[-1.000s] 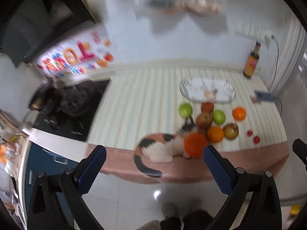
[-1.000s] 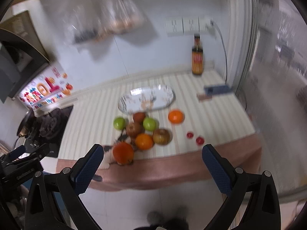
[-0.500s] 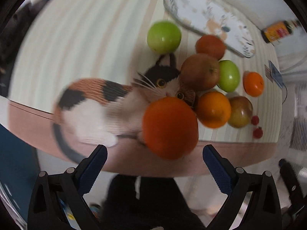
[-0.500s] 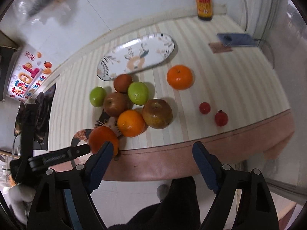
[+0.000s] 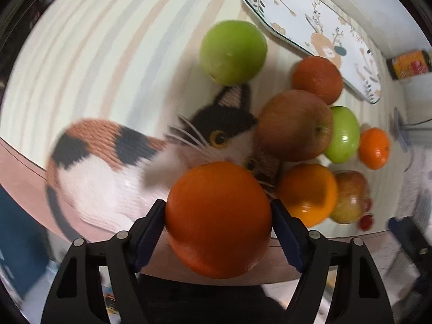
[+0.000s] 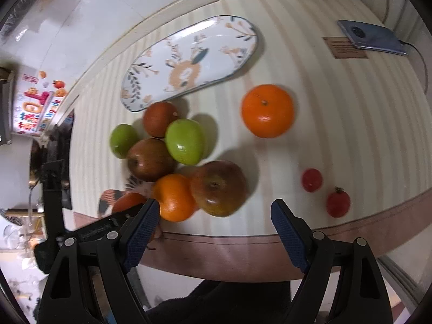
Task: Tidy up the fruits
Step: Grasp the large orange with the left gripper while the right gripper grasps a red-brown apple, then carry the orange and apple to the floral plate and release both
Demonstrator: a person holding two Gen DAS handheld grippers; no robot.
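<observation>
Countertop, cream-striped cloth with a pinkish-brown hem [image 6: 337,135], carries everything; a calico cat picture [image 5: 108,167] is printed near the front edge, partly under the fruit.

Plate: one long oval ceramic dish with a floral and deer pattern [image 6: 189,62], nothing on it, at the back just behind the fruit cluster. Probably the destination, judging by the task.

Left gripper [image 5: 217,216]: clenched on one large deep-orange orange [image 5: 217,216], blue pads pressed to both flanks, fruit at the front edge of the counter. Grip sits across the widest part, likely so the round skin does not squirt out. Whether it is lifted clear of the cloth I cannot tell.

Right gripper [image 6: 212,216]: released, jaws wide, hovering at the front edge just before a reddish-brown apple [image 6: 218,187]; nothing between the pads.

Count, from the right wrist view:
- oranges: four. One gripped, one bright orange [image 6: 174,197] touching the apple, one darker [image 6: 159,118] by the plate, one apart [image 6: 267,110] to the right.
- brown-red apples: two, the second [image 6: 149,159] mid-cluster.
- green apples: two [image 6: 185,141], [image 6: 122,140].
- small red fruits: two [image 6: 311,179], [image 6: 337,202], well apart from the cluster.
</observation>
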